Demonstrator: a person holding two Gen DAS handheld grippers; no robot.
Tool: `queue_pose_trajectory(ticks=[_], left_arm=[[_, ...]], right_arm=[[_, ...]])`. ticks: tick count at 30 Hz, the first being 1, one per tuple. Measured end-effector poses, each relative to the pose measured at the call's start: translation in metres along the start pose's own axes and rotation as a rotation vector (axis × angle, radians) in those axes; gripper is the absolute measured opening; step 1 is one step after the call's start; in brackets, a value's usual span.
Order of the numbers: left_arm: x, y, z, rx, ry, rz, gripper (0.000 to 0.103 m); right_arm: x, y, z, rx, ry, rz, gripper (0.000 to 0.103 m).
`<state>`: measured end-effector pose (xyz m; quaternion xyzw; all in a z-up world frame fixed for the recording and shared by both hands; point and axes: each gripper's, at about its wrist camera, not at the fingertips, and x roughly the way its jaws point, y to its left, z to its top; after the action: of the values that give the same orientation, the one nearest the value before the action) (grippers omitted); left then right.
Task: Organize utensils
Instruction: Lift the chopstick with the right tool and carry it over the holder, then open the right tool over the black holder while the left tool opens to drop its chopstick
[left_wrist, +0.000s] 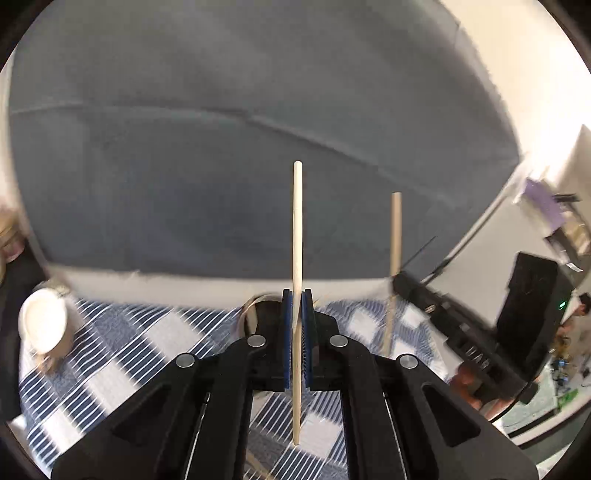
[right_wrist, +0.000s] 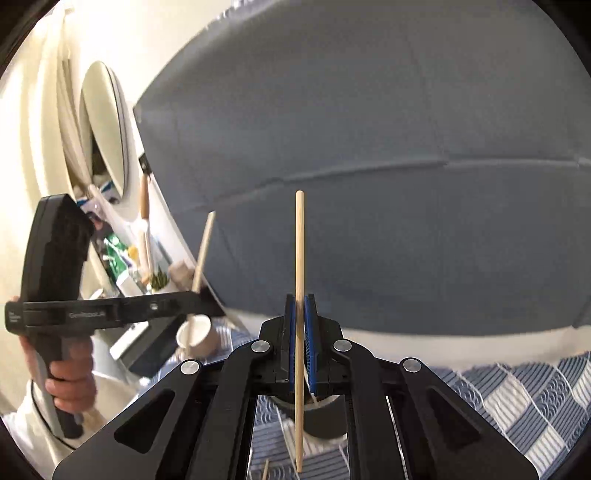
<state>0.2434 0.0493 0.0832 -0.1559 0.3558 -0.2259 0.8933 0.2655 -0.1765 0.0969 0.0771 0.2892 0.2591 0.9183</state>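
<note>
At centre frame, a chopstick (left_wrist: 297, 229) is pinched upright by the closed left gripper (left_wrist: 297, 306). Another stick (right_wrist: 299, 258) is clamped likewise by the right gripper (right_wrist: 299, 314). Either could be pivoted loose if knocked on the cup (right_wrist: 321, 417) rim.

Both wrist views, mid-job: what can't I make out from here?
- Left wrist view: white cup at the edge, smeared by motion blur; contents unreadable.
- Right wrist view: dark holder mostly behind the right gripper; inside hidden.
- Right wrist view: a wooden tip cut by the bottom edge.
</note>
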Motion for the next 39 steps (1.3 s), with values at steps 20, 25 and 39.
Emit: queue_pose_trajectory(ticks=[20, 25, 39], left_arm=[[0.084, 0.030, -0.013, 0.049, -0.141, -0.153, 0.005], [0.094, 0.038, -0.026, 0.014, -0.116, -0.125, 0.005], [0.043, 0.027, -0.011, 0.033, -0.135, -0.059, 0.031]], right_arm=[[0.077, -0.034, -0.013, 0.064, -0.134, 0.083, 0.005], [0.083, -0.035, -0.028, 0.053, -0.085, 0.081, 0.005], [0.040, -0.020, -0.016, -0.038, -0.057, 0.000, 0.047]])
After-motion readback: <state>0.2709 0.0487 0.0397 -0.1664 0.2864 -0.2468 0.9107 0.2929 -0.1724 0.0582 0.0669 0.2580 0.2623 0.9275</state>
